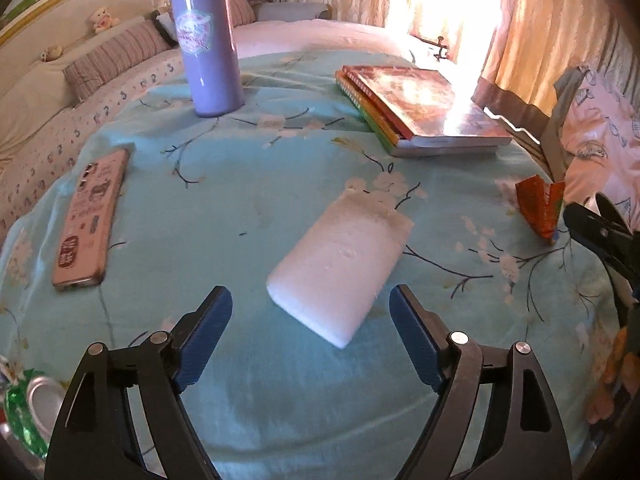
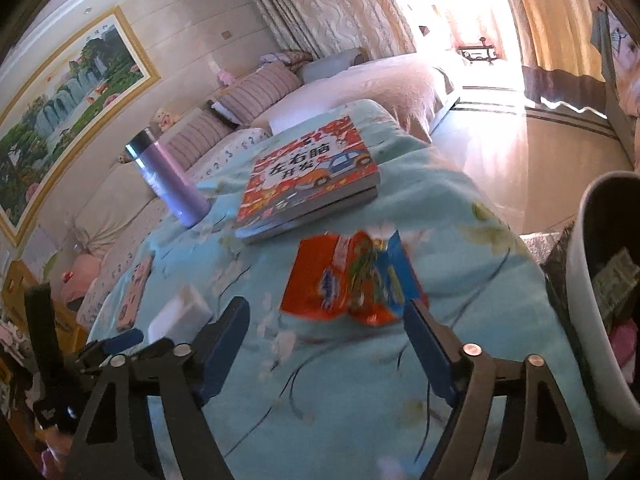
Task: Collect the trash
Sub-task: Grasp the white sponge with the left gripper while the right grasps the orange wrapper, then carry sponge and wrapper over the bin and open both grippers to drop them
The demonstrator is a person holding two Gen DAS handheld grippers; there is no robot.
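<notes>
both tongs, left [image 1: 311, 296] and right [image 2: 327, 310], spread; wrapper [image 2: 352, 280] blurred (bin [image 2: 588, 280] cropped).

Harsh daylight floods through the curtained window [image 1: 436, 4], bleaching the books [image 1: 424, 104] with glare, while fisheye bending darkens edges and the snack wrapper [image 2: 352, 280] blurs.
</notes>
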